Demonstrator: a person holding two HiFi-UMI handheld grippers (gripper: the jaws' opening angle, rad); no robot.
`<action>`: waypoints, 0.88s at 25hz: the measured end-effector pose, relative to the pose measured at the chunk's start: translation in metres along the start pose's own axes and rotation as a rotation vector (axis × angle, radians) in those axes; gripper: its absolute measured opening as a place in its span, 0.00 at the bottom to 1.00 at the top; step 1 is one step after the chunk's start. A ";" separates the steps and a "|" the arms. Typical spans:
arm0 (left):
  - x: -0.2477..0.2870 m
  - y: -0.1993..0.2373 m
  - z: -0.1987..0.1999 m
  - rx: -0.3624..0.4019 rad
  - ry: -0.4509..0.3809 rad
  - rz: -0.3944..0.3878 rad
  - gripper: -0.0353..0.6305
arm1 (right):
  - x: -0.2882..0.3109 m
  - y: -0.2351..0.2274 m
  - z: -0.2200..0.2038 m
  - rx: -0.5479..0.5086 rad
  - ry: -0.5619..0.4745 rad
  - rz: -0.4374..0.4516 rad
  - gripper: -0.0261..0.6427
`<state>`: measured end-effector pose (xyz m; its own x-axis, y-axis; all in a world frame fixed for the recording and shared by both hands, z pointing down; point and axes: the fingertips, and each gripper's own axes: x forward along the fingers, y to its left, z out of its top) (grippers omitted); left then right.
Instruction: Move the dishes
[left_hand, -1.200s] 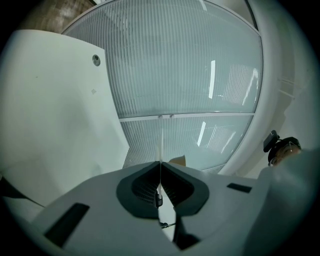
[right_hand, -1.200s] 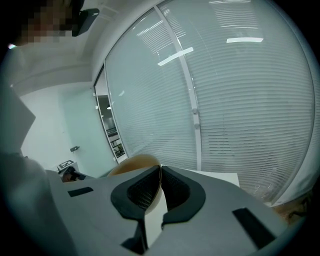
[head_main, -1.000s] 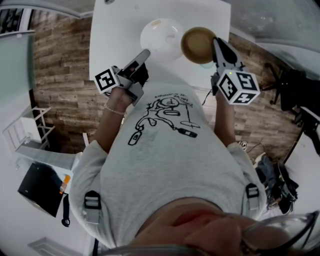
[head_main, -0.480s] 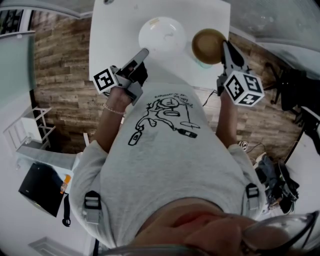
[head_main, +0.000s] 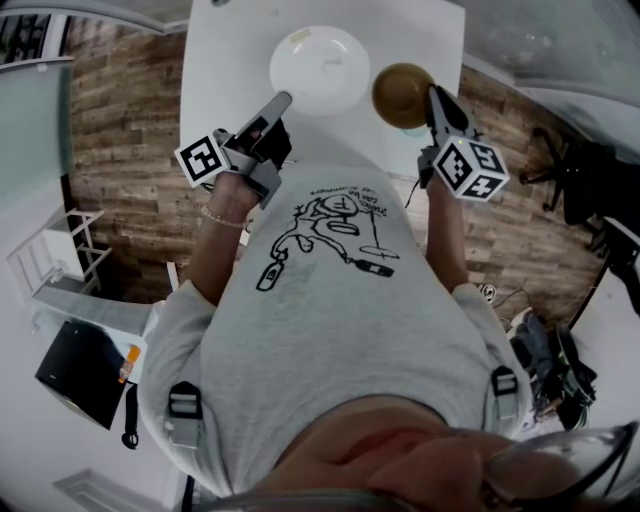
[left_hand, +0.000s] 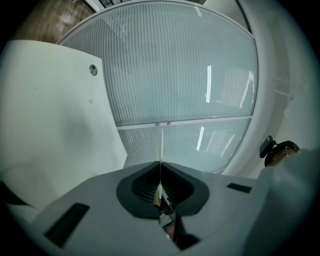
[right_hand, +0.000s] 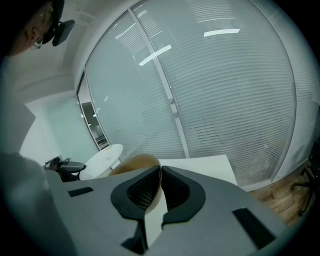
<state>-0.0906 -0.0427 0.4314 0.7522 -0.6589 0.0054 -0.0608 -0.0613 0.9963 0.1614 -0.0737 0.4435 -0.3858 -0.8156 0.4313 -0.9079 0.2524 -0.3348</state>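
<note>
Left tool (head_main: 283, 98) grips plate (head_main: 320, 68), right tool (head_main: 434, 95) bowl (head_main: 400, 92)

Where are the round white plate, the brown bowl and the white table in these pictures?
round white plate (head_main: 322, 62), head view, on the middle of its face.
brown bowl (head_main: 400, 92), head view, on the middle of its visible side.
white table (head_main: 225, 70), head view, on a bare part left of the plate.

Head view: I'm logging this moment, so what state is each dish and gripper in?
left gripper, jaws shut on white plate rim.
right gripper, jaws shut on brown bowl rim.
white plate, held by its rim.
brown bowl, held by its rim.
</note>
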 end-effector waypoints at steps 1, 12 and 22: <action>0.000 -0.001 0.000 0.000 -0.001 -0.001 0.06 | 0.004 0.001 -0.005 0.012 0.005 0.007 0.10; -0.001 -0.001 0.000 0.000 -0.001 -0.004 0.06 | 0.039 0.019 -0.061 0.152 0.040 0.077 0.10; -0.001 0.004 -0.002 0.000 0.003 0.012 0.06 | 0.064 0.022 -0.105 0.173 0.050 0.090 0.10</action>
<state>-0.0905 -0.0412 0.4351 0.7535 -0.6572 0.0172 -0.0696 -0.0537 0.9961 0.0990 -0.0660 0.5517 -0.4754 -0.7661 0.4326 -0.8295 0.2265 -0.5105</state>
